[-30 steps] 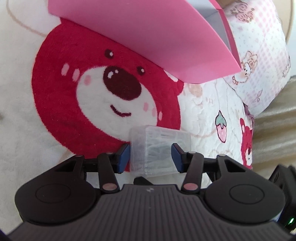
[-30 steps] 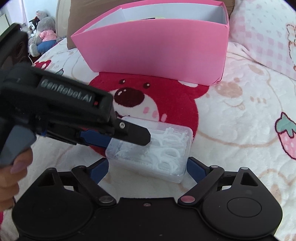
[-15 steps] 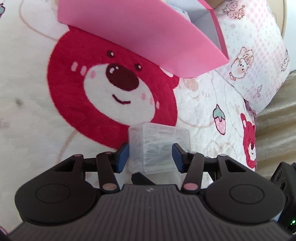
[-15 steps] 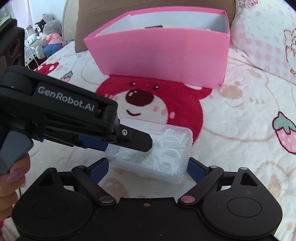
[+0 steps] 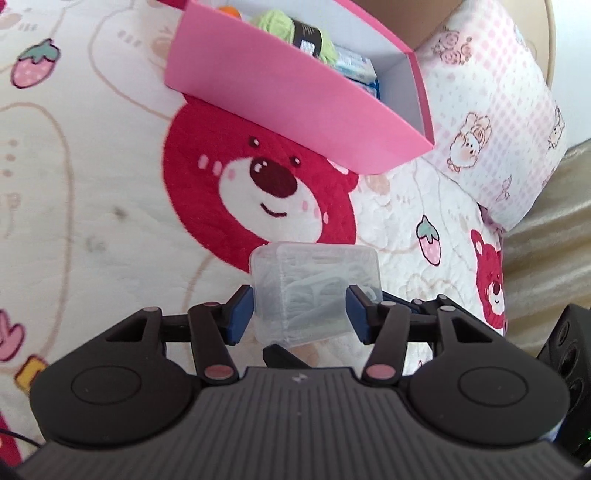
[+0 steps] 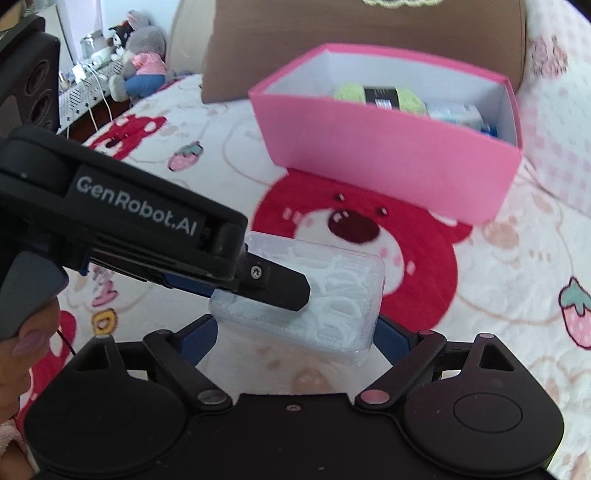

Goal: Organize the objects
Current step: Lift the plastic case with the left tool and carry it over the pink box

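1. Pink box (image 6: 391,147) is sitting open on the bear blanket (image 5: 92,166), at about 1 o'clock from the clear case in the right wrist view. White inner walls are showing.
2. Inside the box: a green yarn ball (image 6: 373,96) with a black band is lying toward the back; a light blue packet (image 6: 456,112) is lying beside it, toward the box's right end. Something orange (image 5: 229,9) is peeking out at the box's far left end in the left wrist view; cannot tell what it is.
3. Clear plastic case (image 6: 325,306) is holding white floss picks, packed loosely.
4. Left gripper (image 5: 300,314) is clamping the case by its short sides, blue pads (image 5: 240,312) pressing on both walls. The case appears to be off the blanket, over the lower edge of the red bear face (image 6: 362,236).
5. Case's long axis is running from about 10 o'clock to 4 o'clock in the right wrist view, lid face up, roughly level. In the left wrist view it is pointing straight ahead at 12 o'clock, end-on toward the box.
6. Right gripper (image 6: 295,334) is standing wide apart, its blue pads (image 6: 389,334) flanking the case's near edge. Cannot tell whether they are touching it.
7. Pink patterned pillow (image 5: 495,122) is lying at 3 o'clock of the box.
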`<state>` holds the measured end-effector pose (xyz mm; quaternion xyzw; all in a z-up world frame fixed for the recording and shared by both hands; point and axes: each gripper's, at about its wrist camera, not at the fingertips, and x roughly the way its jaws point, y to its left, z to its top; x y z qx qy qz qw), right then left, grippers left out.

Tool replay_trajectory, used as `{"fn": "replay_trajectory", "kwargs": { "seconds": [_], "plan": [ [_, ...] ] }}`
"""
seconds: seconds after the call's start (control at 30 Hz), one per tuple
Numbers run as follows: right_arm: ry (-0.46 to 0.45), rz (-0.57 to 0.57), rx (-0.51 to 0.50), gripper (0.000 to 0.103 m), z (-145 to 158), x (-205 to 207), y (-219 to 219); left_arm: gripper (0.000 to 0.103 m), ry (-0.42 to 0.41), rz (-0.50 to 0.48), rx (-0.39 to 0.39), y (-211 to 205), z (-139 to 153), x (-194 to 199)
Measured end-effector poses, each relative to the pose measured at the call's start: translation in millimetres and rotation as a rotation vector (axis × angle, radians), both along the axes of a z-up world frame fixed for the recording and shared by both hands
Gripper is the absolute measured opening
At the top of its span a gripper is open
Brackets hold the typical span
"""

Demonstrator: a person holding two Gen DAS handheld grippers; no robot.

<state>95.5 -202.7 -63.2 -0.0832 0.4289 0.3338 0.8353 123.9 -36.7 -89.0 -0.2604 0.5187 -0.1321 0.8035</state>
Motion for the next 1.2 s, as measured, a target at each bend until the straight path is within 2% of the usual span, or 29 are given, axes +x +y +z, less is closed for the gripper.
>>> {"fn": "replay_trajectory", "kwargs": {
  "seconds": [0.13,0.37,0.57,0.67,1.2],
  "plan": [
    [-0.006,-0.002,0.009,0.093,6.8,-11.8,7.5,0.052,-0.008,0.017,0.027,5.4,11.6,-10.3],
    [-0.027,0.004,0.022,0.093,27.6,-22.8,12.3,0.053,-0.055,0.024,0.027,14.1,31.7,-26.0],
    [-0.043,-0.008,0.029,0.093,40.8,-30.2,15.4,0.053,-0.083,0.018,0.038,16.4,47.4,-32.9],
    [-0.066,-0.009,0.036,0.093,49.4,-32.4,16.5,0.053,-0.122,-0.005,0.054,16.7,57.8,-36.7],
    [-0.142,0.009,0.057,0.093,88.5,-26.2,28.0,0.054,-0.213,-0.003,0.032,29.2,97.2,-35.2]
  ]
}}
